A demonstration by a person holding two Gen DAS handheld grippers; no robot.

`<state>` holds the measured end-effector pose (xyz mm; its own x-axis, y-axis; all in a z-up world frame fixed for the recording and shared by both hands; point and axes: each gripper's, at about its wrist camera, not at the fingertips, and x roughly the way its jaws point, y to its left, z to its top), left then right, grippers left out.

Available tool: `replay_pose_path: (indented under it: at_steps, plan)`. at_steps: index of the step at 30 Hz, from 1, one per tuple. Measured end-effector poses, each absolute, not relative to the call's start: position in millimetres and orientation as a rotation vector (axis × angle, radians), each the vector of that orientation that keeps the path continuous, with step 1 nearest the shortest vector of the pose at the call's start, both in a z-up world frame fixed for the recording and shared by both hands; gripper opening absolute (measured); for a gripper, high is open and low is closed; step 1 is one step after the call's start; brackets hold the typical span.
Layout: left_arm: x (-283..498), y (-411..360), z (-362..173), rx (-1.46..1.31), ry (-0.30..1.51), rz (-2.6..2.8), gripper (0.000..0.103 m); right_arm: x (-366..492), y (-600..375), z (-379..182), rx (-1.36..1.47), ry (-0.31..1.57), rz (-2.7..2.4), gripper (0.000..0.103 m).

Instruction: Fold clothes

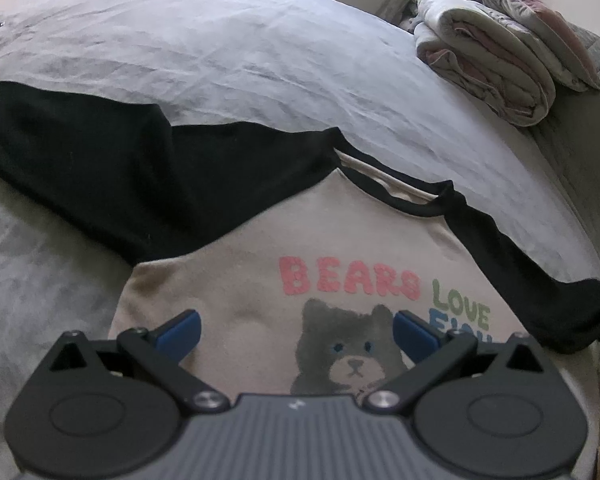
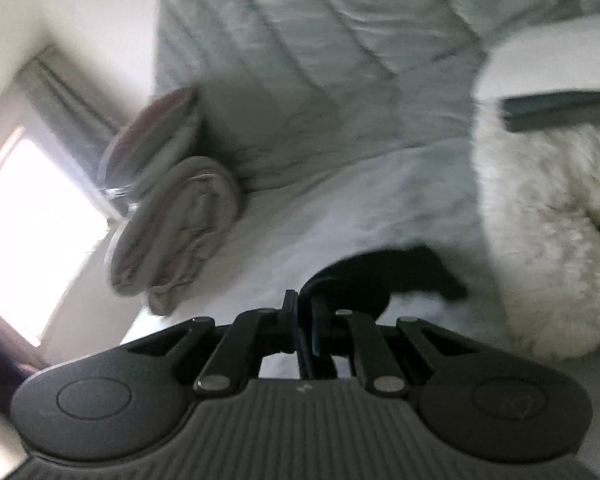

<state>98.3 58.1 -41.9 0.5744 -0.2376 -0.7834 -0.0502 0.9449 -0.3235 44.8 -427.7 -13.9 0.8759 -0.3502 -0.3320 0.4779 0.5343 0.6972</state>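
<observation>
Bear shirt flat on bed, soft, limp, light. Left gripper fingers spread wide, empty, above chest print. Right gripper fingers pinched tight on black sleeve edge; best grasped at seams.

You get soft, dim daylight in both views; in the right wrist view a window at the left edge is blown out to pure white glare. That view is smeared with motion blur, worst on the fluffy white fabric and the quilted cover, while your left wrist view stays fairly sharp on the shirt print. Fisheye bending curves the bed sheet, and dark vignetting clips the corners.
</observation>
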Motion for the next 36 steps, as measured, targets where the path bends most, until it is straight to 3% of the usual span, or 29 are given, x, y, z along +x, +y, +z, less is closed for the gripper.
replay_pose_path:
  at_steps: [17,30,36]
  plan:
    - [97,63,-25,-0.332,0.991,-0.234,0.100,66,-275,43,0.612,0.242,-0.074,0.009]
    - [94,70,-18,-0.347,0.980,-0.241,0.100,83,-190,-21,0.435,0.607,0.146,0.010]
    - [93,69,-22,-0.341,0.986,-0.232,0.100,78,-191,-43,0.409,0.715,0.186,0.020]
